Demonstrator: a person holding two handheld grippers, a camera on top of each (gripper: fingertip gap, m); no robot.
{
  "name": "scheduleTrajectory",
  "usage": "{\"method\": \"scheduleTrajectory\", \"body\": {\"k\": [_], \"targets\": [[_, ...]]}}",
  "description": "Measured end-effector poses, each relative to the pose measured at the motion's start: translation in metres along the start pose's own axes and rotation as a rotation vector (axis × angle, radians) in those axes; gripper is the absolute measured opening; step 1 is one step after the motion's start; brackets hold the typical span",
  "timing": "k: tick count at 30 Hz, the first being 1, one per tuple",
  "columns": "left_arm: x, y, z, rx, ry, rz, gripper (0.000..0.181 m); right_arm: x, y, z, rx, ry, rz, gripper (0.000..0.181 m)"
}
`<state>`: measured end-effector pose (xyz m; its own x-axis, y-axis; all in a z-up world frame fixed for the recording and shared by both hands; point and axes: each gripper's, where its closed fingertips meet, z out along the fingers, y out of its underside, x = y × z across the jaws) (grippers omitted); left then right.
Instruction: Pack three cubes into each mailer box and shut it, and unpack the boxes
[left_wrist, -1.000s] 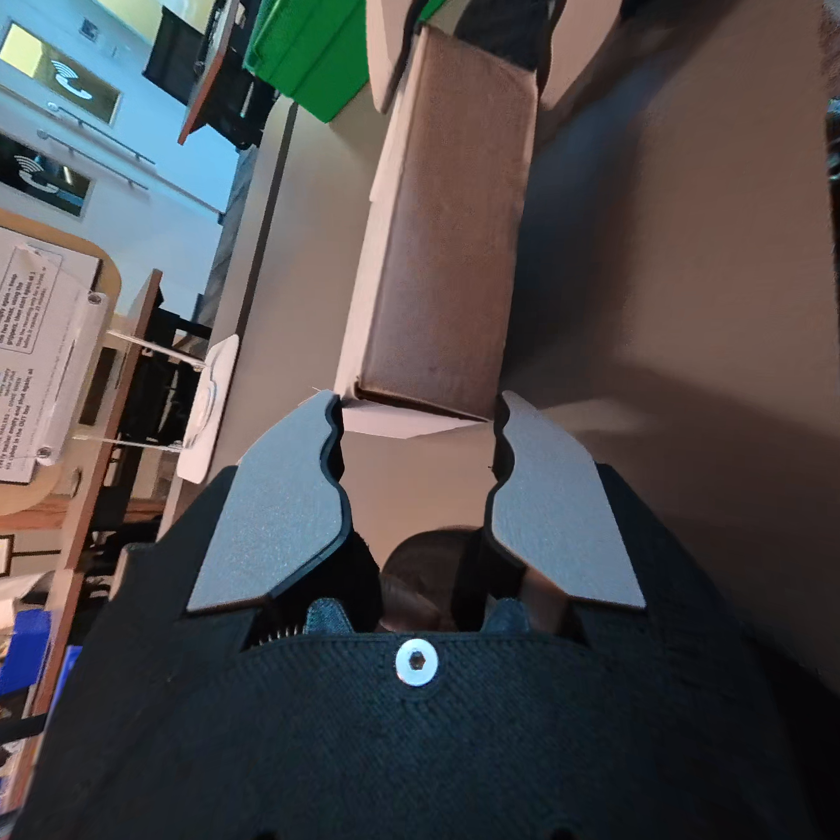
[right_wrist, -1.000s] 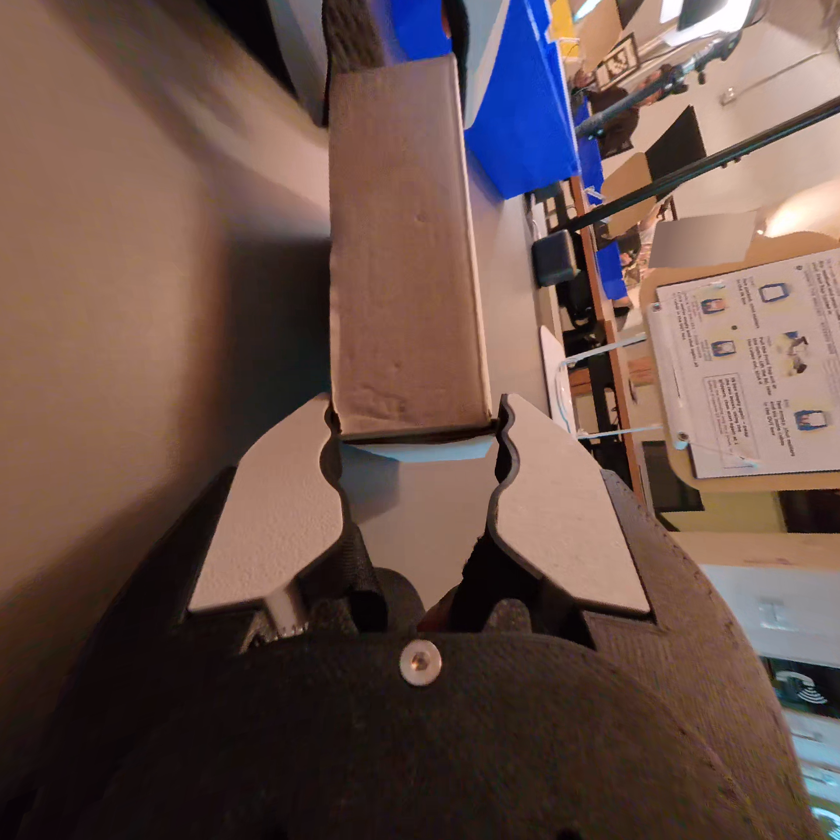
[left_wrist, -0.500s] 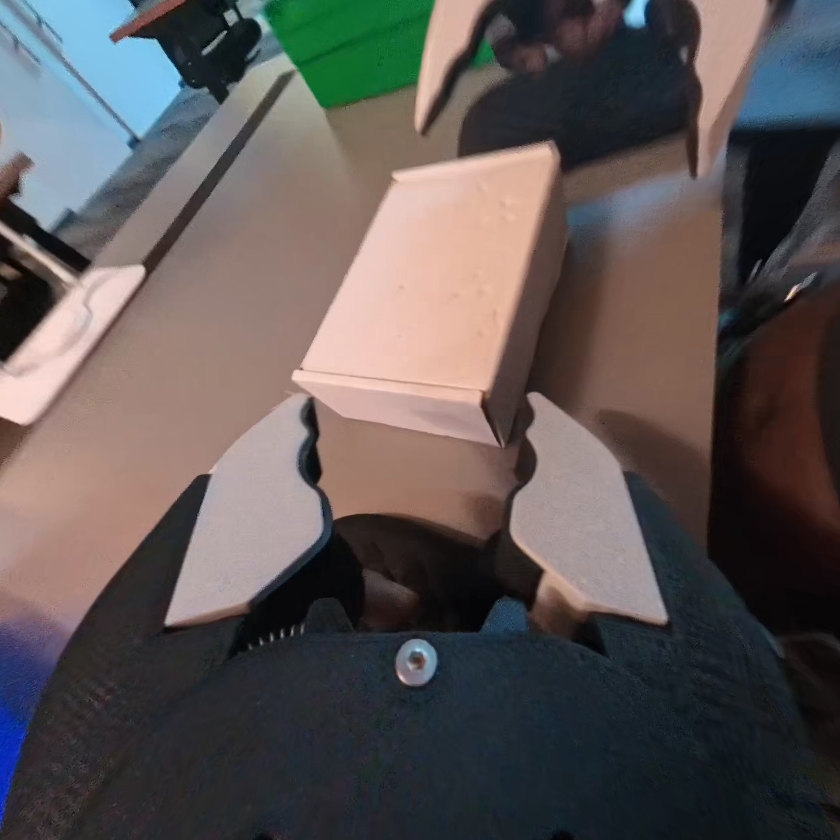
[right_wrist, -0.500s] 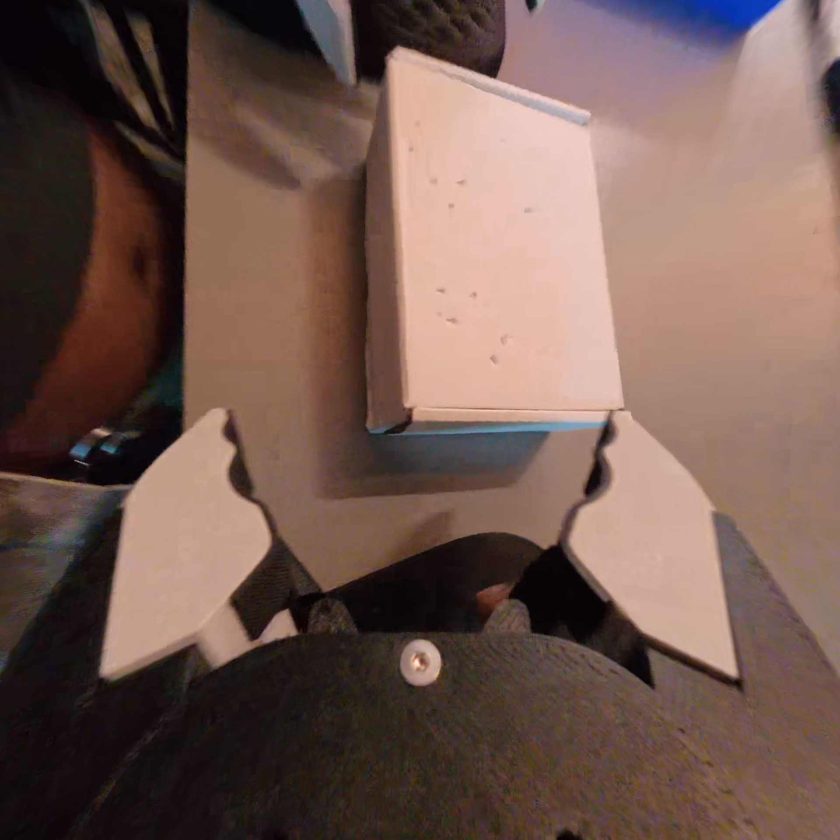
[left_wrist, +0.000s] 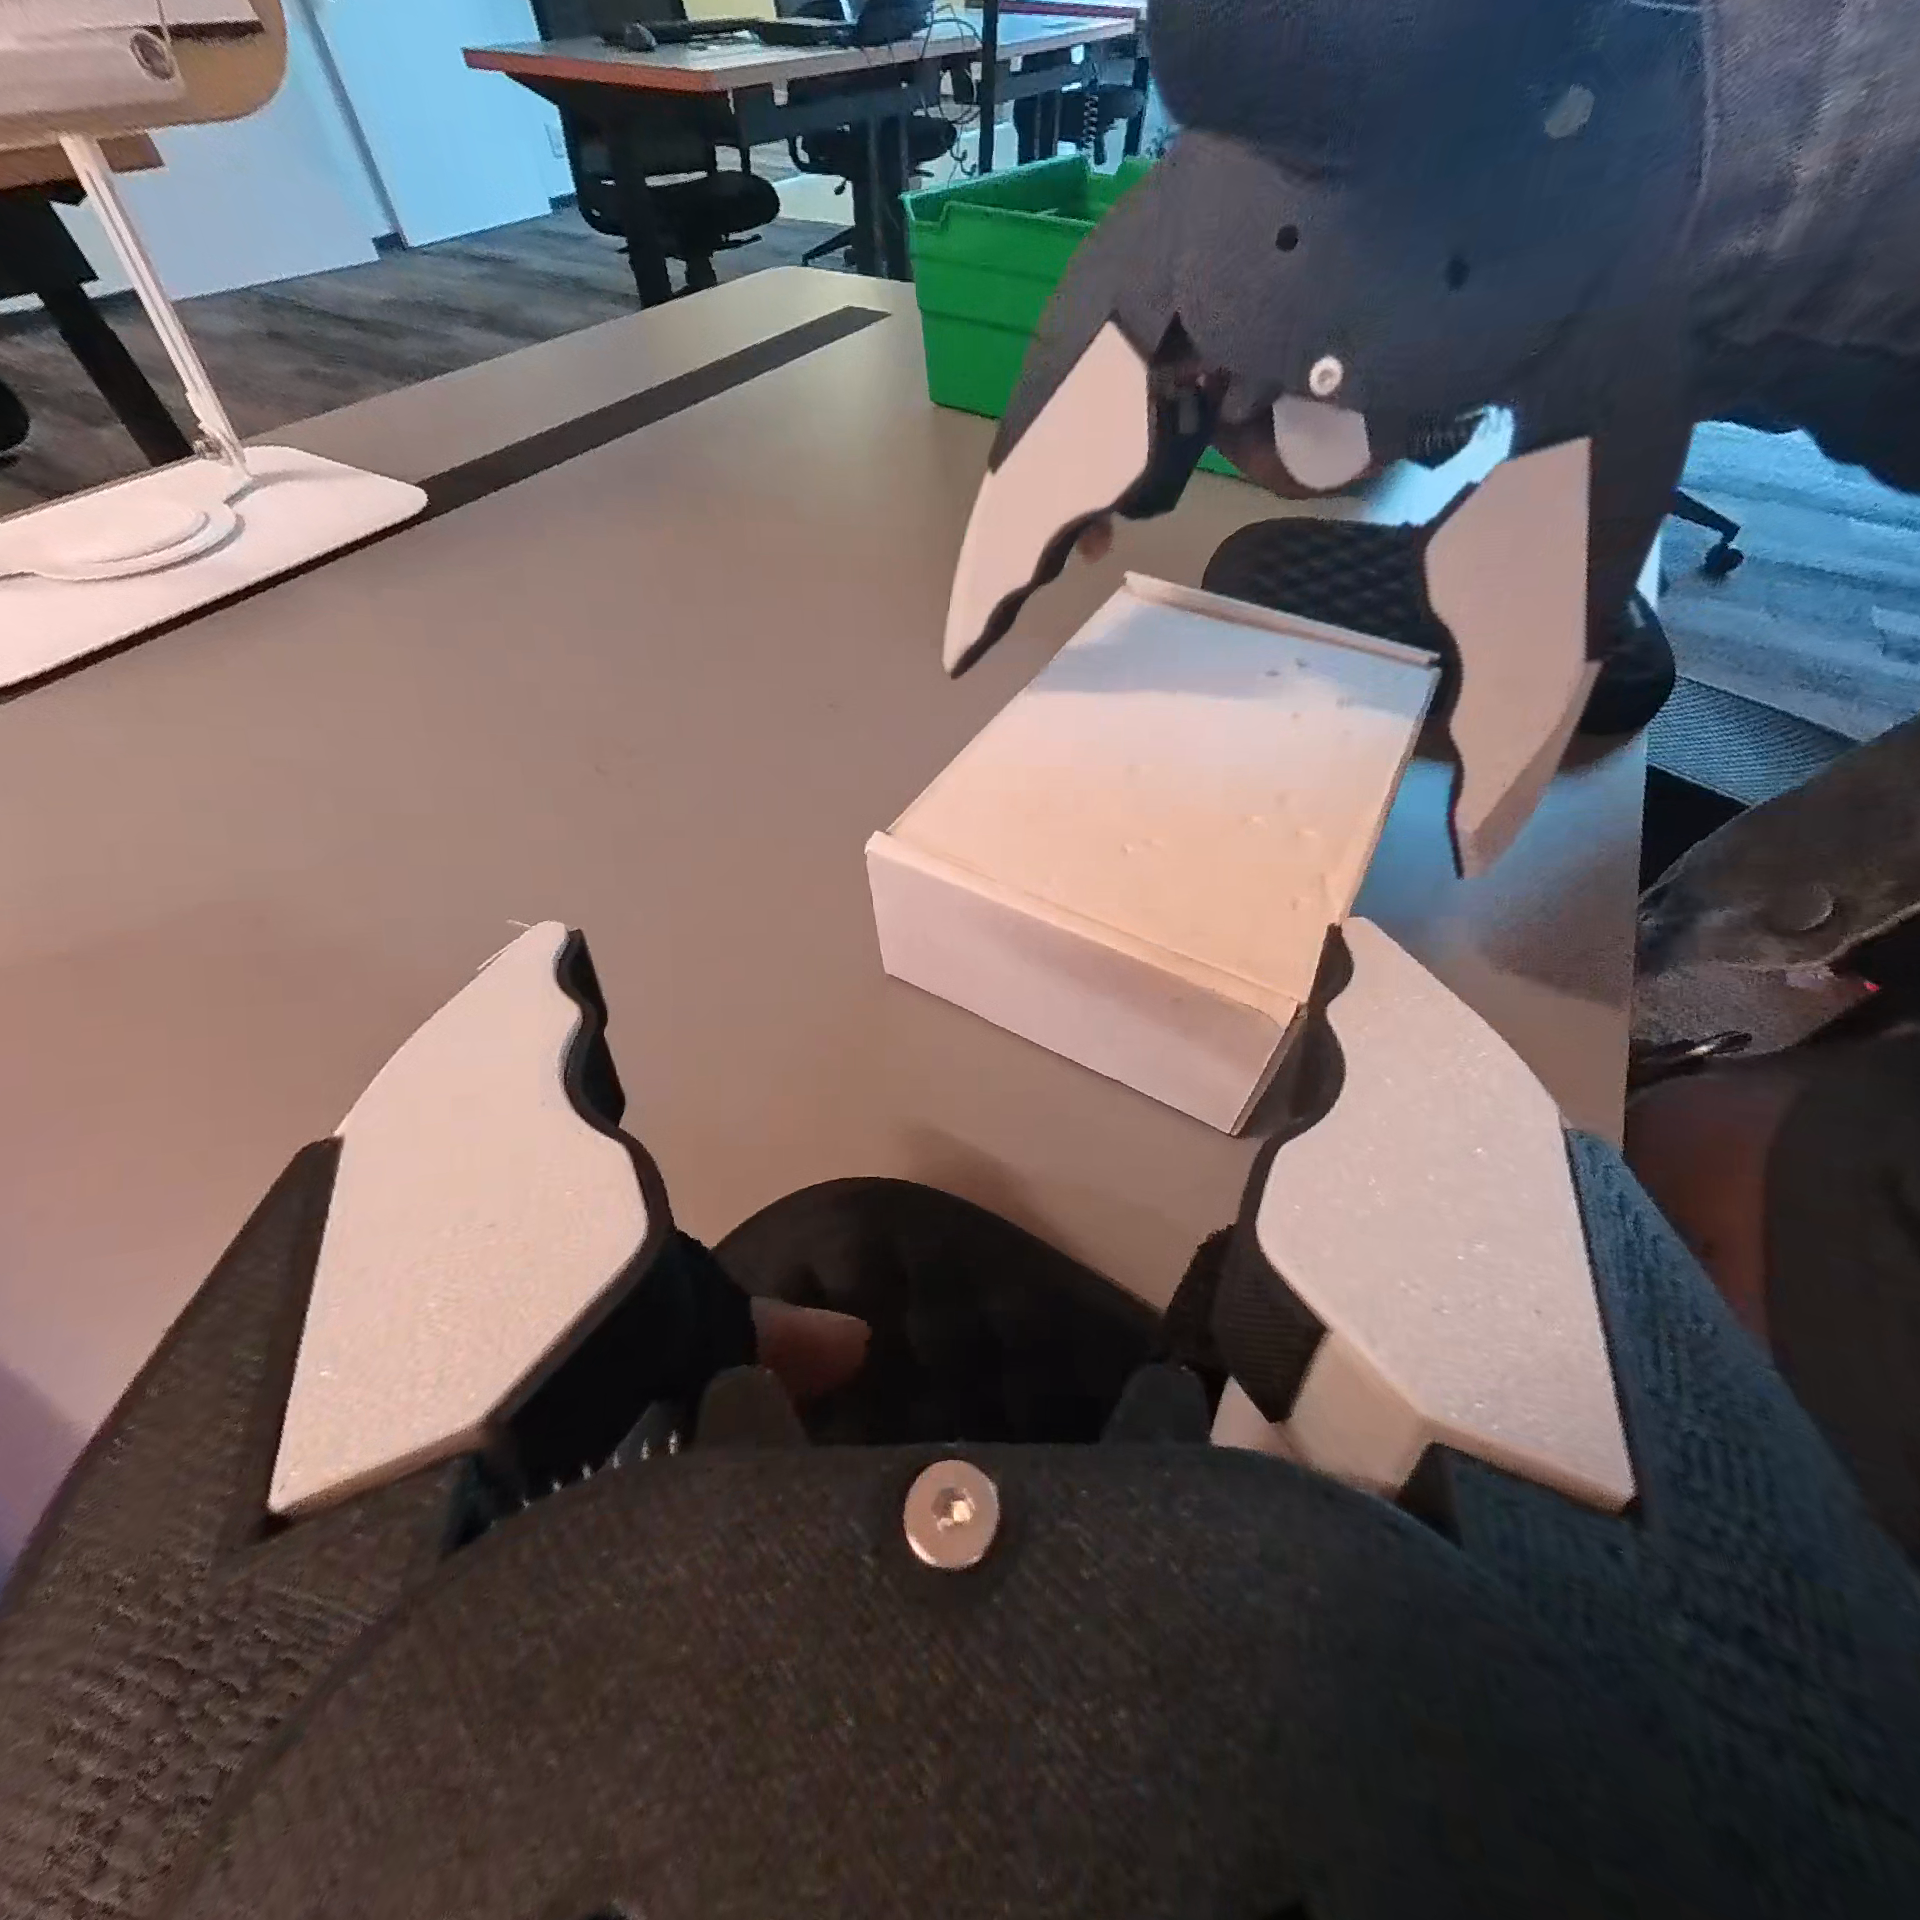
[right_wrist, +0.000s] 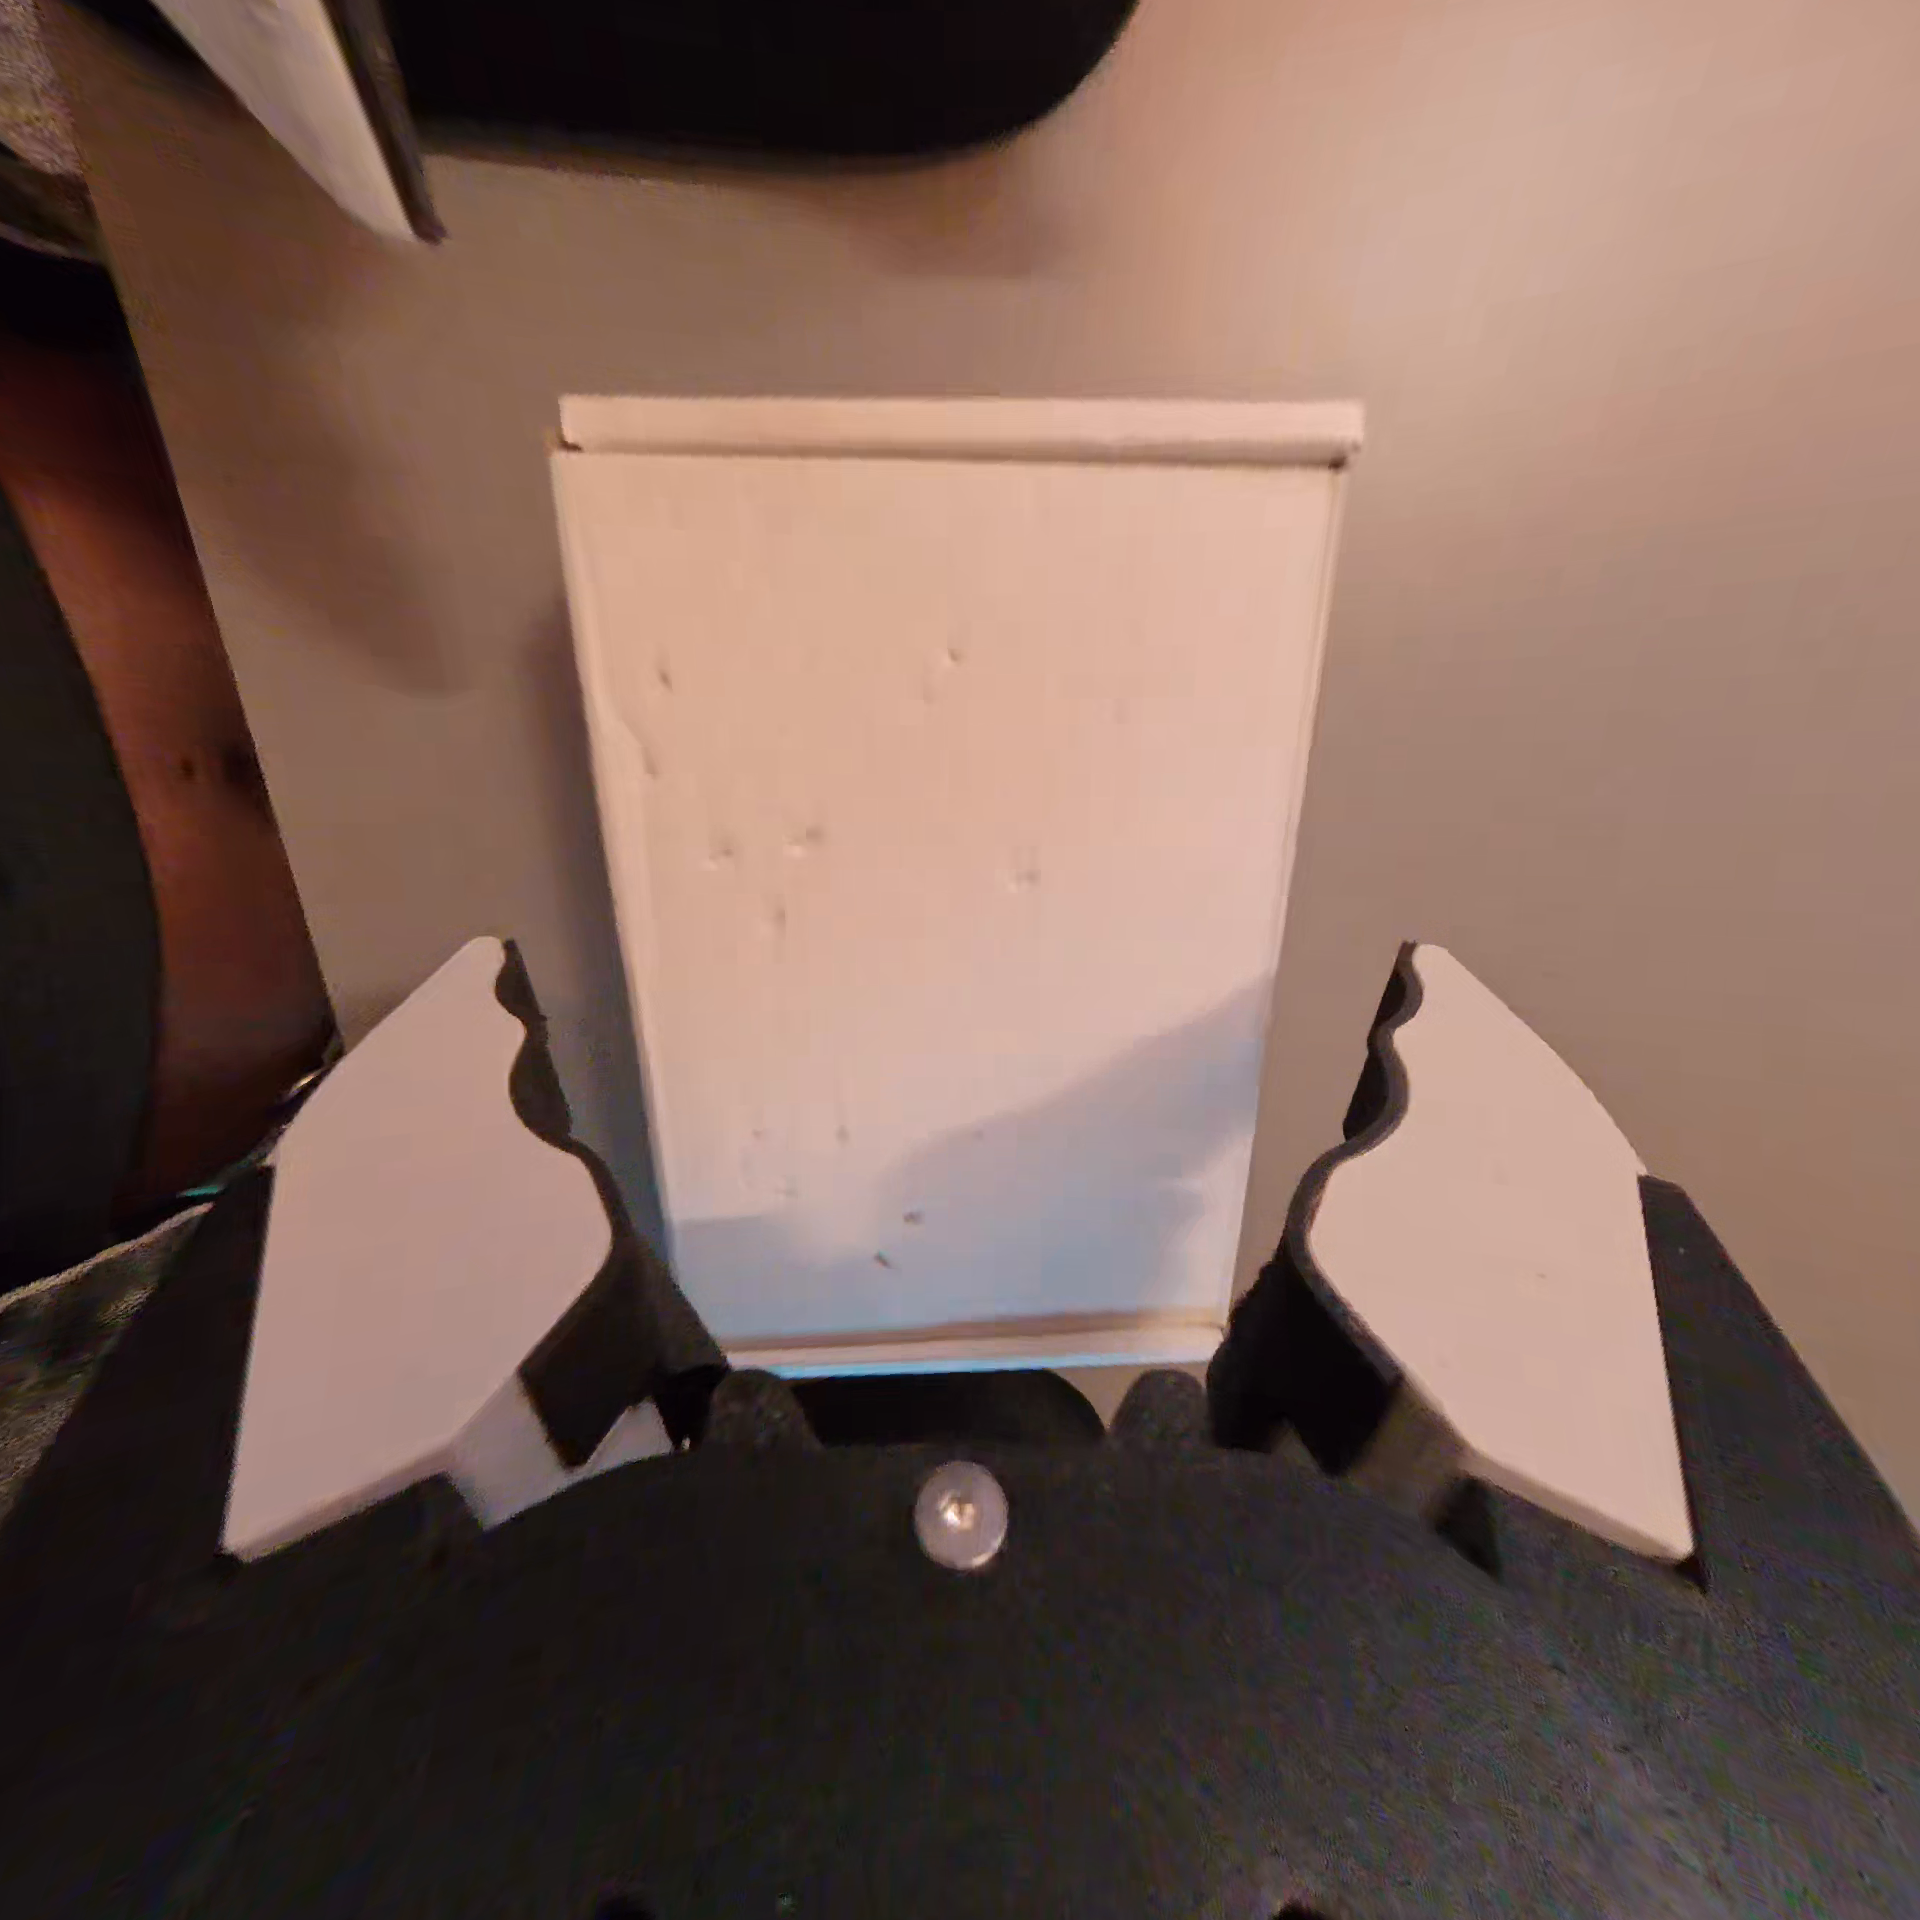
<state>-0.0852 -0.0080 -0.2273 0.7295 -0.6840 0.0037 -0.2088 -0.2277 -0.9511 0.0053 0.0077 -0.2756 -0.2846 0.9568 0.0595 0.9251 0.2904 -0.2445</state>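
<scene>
A closed white mailer box (left_wrist: 1143, 821) lies flat on the grey table (left_wrist: 520, 727), near its right edge. My left gripper (left_wrist: 940, 935) is open and empty; its right fingertip (left_wrist: 1340, 966) touches or nearly touches the box's near right corner. My right gripper (left_wrist: 1210, 764) hovers over the box's far end, open and pointing down. In the right wrist view the box (right_wrist: 935, 779) lies lid up between the wide-open right gripper (right_wrist: 951, 948) fingers, which do not touch it. No cubes show.
A green bin (left_wrist: 987, 291) stands at the far side of the table. A white stand base (left_wrist: 156, 520) sits at the far left. A black mesh chair (left_wrist: 1340, 582) is beyond the table's right edge. A person's arm (right_wrist: 208, 831) is on the left in the right wrist view.
One second ago both grippers held the box by its ends, turned on its side. Both have since opened wide, and the box now lies flat on the table.
</scene>
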Motion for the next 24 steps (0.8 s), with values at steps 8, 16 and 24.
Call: {"method": "scheduleTrajectory", "body": {"k": [8, 16, 24], "targets": [[-0.003, 0.002, 0.0, 0.003, -0.011, -0.013, 0.123, -0.004, 0.006, 0.026, -0.129, -0.047, -0.035, 0.146], [-0.005, 0.006, 0.003, -0.02, -0.013, -0.031, 0.122, 0.0, 0.01, 0.026, -0.158, -0.044, -0.112, 0.145], [-0.007, 0.005, 0.002, -0.012, -0.015, -0.047, 0.119, 0.015, 0.008, -0.012, -0.062, 0.004, -0.171, 0.14]]}}
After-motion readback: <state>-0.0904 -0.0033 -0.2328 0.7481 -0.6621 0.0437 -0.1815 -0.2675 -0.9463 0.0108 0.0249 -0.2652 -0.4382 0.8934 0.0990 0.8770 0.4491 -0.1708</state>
